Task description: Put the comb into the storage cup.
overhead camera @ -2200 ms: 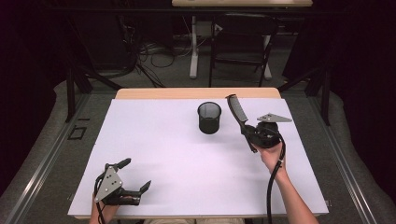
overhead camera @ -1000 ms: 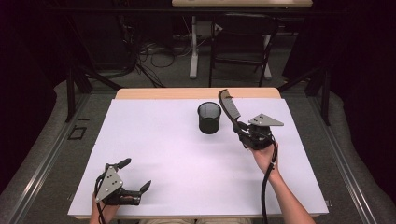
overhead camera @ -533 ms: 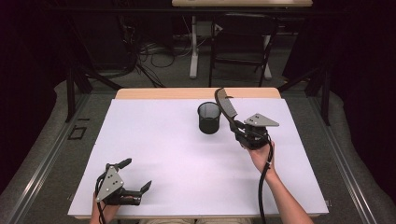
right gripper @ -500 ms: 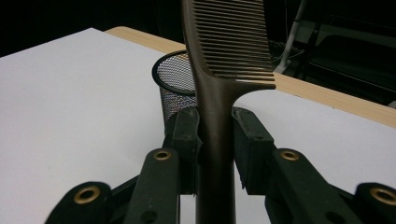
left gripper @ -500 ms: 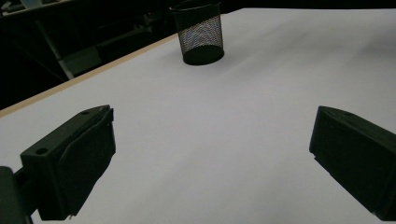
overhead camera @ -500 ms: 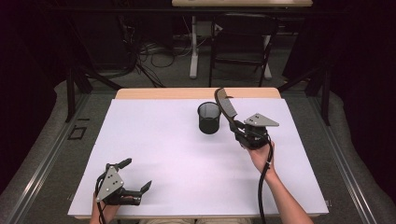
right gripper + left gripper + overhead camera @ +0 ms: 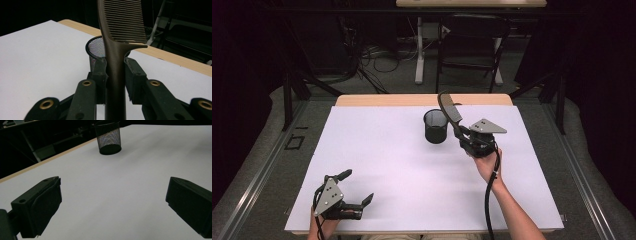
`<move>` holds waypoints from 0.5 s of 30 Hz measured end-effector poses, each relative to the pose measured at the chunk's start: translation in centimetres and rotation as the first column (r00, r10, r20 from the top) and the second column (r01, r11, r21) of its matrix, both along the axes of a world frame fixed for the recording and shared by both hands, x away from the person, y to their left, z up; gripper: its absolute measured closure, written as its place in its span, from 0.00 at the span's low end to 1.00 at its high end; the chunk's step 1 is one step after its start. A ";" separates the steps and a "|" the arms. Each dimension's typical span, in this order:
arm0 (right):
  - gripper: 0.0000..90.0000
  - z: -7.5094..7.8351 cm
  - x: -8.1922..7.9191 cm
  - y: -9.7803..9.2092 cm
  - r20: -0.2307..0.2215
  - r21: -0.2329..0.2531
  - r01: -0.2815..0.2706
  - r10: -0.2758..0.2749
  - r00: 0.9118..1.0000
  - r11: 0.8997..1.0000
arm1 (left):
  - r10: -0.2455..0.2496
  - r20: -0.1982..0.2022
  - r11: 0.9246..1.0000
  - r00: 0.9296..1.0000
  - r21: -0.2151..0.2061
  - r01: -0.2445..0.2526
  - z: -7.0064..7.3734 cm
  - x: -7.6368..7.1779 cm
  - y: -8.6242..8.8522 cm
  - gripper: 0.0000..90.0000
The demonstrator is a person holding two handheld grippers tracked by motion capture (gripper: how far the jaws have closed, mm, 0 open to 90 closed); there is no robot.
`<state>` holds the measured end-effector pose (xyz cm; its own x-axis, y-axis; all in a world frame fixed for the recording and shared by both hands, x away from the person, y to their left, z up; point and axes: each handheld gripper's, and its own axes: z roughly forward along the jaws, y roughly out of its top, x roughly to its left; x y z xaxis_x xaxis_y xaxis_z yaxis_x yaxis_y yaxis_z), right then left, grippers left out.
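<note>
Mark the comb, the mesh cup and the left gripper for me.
comb (image 7: 115, 62): right gripper view, on its handle just above the jaws.
mesh cup (image 7: 435, 131): high view, on its outer wall.
left gripper (image 7: 356, 189): high view, midway between its fingertips.

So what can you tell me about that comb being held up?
The comb is dark brown, plastic by the look of it, with a long plain handle and one row of fine teeth. The right gripper is shut on its handle, holding it raised, toothed end tilted toward the black mesh cup, above the white table.
</note>
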<state>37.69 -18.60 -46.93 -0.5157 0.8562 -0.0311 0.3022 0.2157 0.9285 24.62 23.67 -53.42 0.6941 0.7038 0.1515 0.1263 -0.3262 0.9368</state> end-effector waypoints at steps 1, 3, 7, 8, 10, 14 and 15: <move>0.81 0.0 0.2 0.1 0.003 0.000 0.000 0.000 1.000 1.000 | -0.001 0.000 1.000 1.000 -0.002 0.001 0.0 0.0 0.0 0.00; 0.81 0.0 0.2 0.1 0.005 -0.001 0.001 -0.001 1.000 1.000 | -0.003 -0.001 1.000 1.000 -0.001 0.003 0.0 0.0 0.0 0.00; 0.81 0.2 0.5 0.3 0.014 0.004 0.006 -0.007 1.000 1.000 | -0.003 -0.001 1.000 1.000 0.000 0.003 0.0 0.1 0.0 0.00; 0.81 0.2 0.6 0.3 0.014 0.005 0.003 -0.003 1.000 1.000 | -0.003 -0.002 1.000 1.000 -0.001 0.003 0.0 0.1 0.0 0.00; 0.81 0.2 0.7 0.4 0.017 0.005 0.005 -0.005 1.000 1.000 | -0.002 -0.001 1.000 1.000 -0.001 0.002 0.0 0.1 0.0 0.00; 0.81 0.2 1.0 0.7 0.024 0.007 0.001 -0.001 1.000 1.000 | -0.001 -0.003 1.000 1.000 0.001 0.001 0.0 0.1 0.0 0.00; 0.81 0.2 1.0 0.7 0.023 0.006 0.000 -0.001 1.000 1.000 | -0.001 -0.003 1.000 1.000 0.002 0.001 0.0 0.1 0.0 0.00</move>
